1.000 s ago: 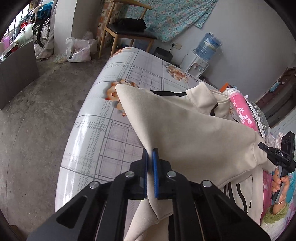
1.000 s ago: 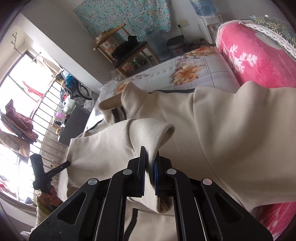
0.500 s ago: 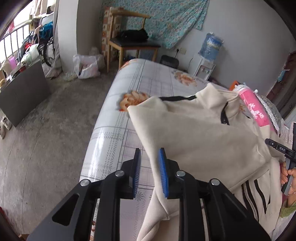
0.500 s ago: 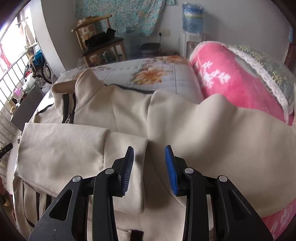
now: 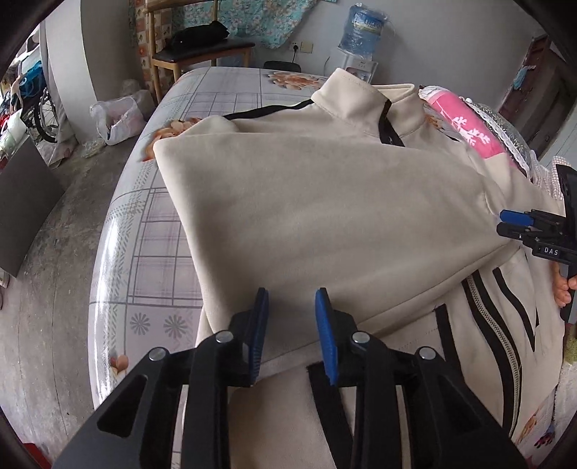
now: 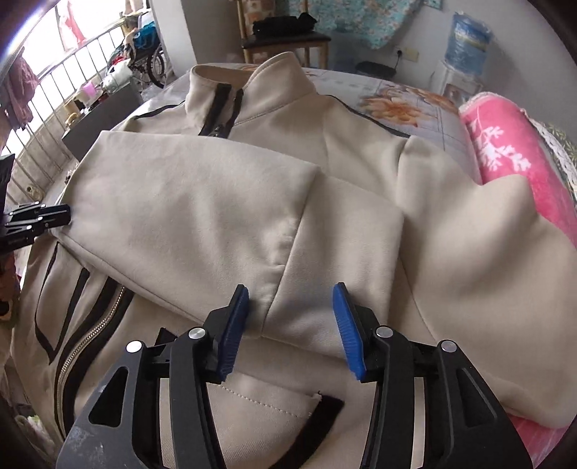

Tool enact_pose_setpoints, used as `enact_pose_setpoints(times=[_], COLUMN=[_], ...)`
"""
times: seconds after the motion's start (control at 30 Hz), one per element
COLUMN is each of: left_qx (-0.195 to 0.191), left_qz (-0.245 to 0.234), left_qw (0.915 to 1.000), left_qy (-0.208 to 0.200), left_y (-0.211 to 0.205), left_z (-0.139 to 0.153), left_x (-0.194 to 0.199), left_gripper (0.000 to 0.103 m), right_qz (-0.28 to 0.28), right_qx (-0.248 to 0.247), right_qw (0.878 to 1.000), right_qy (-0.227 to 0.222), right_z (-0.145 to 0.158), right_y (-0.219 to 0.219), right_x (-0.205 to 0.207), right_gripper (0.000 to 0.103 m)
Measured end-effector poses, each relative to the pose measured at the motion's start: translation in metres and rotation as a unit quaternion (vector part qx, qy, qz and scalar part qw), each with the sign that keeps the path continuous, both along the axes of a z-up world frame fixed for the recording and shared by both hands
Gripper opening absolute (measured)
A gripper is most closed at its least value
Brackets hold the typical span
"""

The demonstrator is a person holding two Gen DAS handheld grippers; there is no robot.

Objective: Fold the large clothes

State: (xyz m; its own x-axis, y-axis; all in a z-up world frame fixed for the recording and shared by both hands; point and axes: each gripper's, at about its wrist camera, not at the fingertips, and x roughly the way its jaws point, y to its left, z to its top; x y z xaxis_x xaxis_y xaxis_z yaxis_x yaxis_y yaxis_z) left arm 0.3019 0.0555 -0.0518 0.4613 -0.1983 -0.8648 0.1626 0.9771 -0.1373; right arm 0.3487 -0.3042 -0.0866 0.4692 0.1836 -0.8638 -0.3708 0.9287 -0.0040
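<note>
A cream zip jacket with black trim lies front-up on the bed, its collar at the far end. One sleeve is folded across the chest. My left gripper is open and empty, just above the folded sleeve's near edge. My right gripper is open and empty over the sleeve's cuff end; it also shows at the right edge of the left wrist view. The other sleeve drapes over the pink blanket.
The bed has a checked floral cover with its edge at the left, above the concrete floor. A rolled pink blanket lies along the right. A wooden chair, a water dispenser and a plastic bag stand beyond.
Both grippers were shut on the sleeve a second ago; they have opened and let it go. The sleeve now lies flat across the jacket, and both grippers have drawn back slightly.
</note>
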Motion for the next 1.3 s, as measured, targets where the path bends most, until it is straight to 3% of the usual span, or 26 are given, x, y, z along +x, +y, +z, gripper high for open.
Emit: enact_pose_setpoints(times=[0.17,0.27,0.33,0.47,0.6,0.73,0.93,1.03,1.13,1.3], left_qx=[0.005,0.025,0.043,0.043,0.057,0.070,0.092,0.098,0.088,0.082], left_qz=[0.001,0.006,0.005,0.008,-0.001,-0.009,-0.001,0.007,0.018,0.023], left_qw=[0.9999,0.9997,0.9990,0.9990,0.9980,0.9972,0.9957,0.9951,0.9960,0.9963], left_qy=[-0.014,0.007,0.002,-0.002,-0.027,-0.027,-0.007,0.006,0.002,0.006], left_y=[-0.007,-0.016,-0.020,-0.021,-0.031,-0.051,-0.072,-0.073,-0.066,-0.062], left_z=[0.010,0.000,-0.005,0.004,0.020,0.023,0.004,-0.008,-0.012,-0.013], left_x=[0.006,0.014,0.014,0.008,-0.001,-0.001,0.008,0.011,0.012,0.014], left_gripper=[0.044,0.056,0.057,0.058,0.064,0.069,0.072,0.072,0.081,0.087], right_qz=[-0.001,-0.006,-0.022,-0.057,-0.080,-0.099,-0.142,-0.173,-0.214,-0.309], right_qx=[-0.006,-0.014,-0.029,0.000,0.036,0.051,0.056,0.061,0.068,0.103], right_qw=[0.999,0.999,0.999,0.998,0.996,0.993,0.988,0.982,0.973,0.944], right_qy=[-0.036,-0.028,0.002,-0.003,-0.030,-0.031,-0.034,-0.038,-0.049,-0.062], right_z=[0.017,0.008,-0.009,0.005,0.031,0.039,0.036,0.038,0.047,0.062], right_y=[0.019,0.026,0.022,0.008,-0.006,-0.015,-0.036,-0.058,-0.094,-0.176], right_x=[-0.002,0.004,0.012,0.001,-0.033,-0.066,-0.116,-0.137,-0.151,-0.166], right_gripper=[0.050,0.053,0.054,0.055,0.069,0.072,0.073,0.073,0.073,0.073])
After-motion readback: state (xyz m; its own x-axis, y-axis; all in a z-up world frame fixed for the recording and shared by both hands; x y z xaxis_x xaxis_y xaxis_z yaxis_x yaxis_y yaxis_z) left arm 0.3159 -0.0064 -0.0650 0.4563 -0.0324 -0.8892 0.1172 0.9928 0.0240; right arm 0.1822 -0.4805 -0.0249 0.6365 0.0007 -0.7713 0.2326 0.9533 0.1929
